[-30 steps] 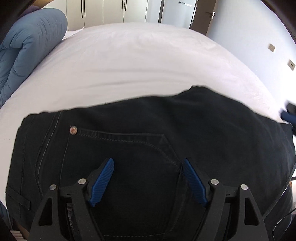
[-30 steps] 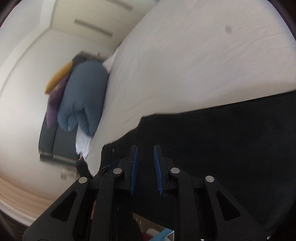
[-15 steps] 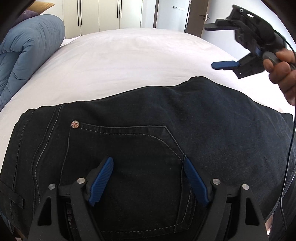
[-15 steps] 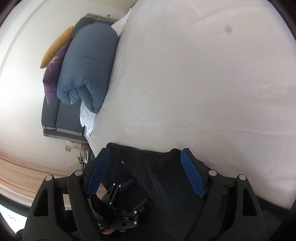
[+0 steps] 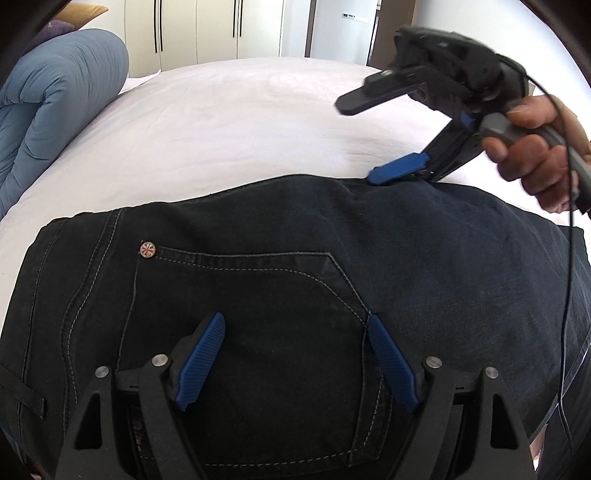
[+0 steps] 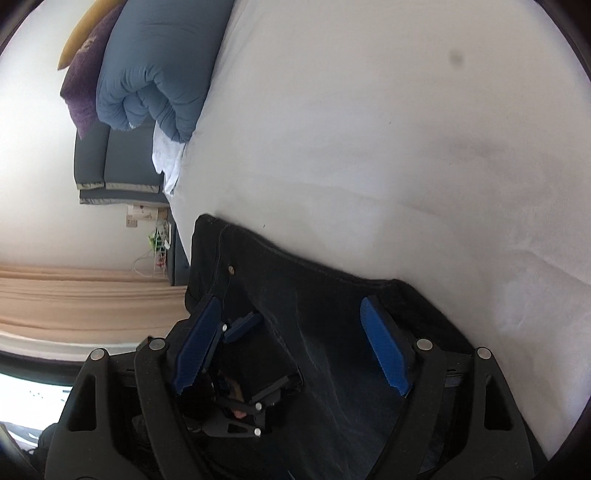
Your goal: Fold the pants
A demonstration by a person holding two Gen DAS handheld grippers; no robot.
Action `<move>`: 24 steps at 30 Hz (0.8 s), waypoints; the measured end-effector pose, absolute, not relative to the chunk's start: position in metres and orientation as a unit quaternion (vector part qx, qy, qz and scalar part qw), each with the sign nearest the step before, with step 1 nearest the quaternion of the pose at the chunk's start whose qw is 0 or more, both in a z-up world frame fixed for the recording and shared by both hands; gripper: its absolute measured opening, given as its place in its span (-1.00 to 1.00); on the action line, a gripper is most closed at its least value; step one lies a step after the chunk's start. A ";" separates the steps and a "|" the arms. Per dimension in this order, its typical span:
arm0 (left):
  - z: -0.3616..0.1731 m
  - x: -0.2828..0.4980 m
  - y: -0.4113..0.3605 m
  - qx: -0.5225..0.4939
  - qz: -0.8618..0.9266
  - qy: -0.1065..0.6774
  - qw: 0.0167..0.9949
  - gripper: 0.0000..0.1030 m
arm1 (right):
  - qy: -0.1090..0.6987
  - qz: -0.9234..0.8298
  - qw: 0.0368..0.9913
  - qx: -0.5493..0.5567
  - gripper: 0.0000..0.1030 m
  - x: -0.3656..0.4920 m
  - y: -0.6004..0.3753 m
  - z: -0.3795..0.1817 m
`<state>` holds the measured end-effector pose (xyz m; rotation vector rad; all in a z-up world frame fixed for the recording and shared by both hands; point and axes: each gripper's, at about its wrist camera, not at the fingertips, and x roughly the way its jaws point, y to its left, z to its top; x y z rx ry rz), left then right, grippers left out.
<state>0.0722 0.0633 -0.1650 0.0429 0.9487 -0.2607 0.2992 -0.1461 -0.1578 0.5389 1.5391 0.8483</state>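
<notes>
Black jeans (image 5: 295,258) lie folded on a white bed (image 5: 229,122), back pocket with a metal rivet (image 5: 147,249) facing up. My left gripper (image 5: 295,354) is open and empty, low over the pocket. My right gripper (image 5: 369,140) is open in a hand at the far right; its lower blue fingertip (image 5: 397,171) touches the jeans' far folded edge. In the right wrist view the right gripper (image 6: 291,347) is open over the jeans (image 6: 332,332) edge, with the left gripper (image 6: 236,369) below it.
A rolled blue duvet (image 5: 55,110) lies on the bed's left side, with purple and yellow pillows (image 6: 85,66) behind it. White wardrobes (image 5: 207,29) stand beyond the bed. A cable (image 5: 569,277) hangs from the right gripper across the jeans.
The right gripper opened, let go of the jeans, swung up and then came down onto the jeans' far edge. The left gripper stayed open over the pocket.
</notes>
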 end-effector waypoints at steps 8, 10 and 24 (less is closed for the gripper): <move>-0.165 0.069 0.060 0.019 -0.126 0.453 0.882 0.62 | 0.540 0.302 0.705 0.345 0.13 0.263 -0.203 -0.120; -0.165 0.069 0.059 0.019 -0.126 0.452 0.883 0.64 | 0.536 0.360 0.677 0.352 0.13 0.232 -0.190 -0.113; -0.164 0.068 0.054 0.021 -0.126 0.455 0.881 0.65 | 0.415 0.134 0.759 0.483 -0.61 0.184 -0.333 -0.150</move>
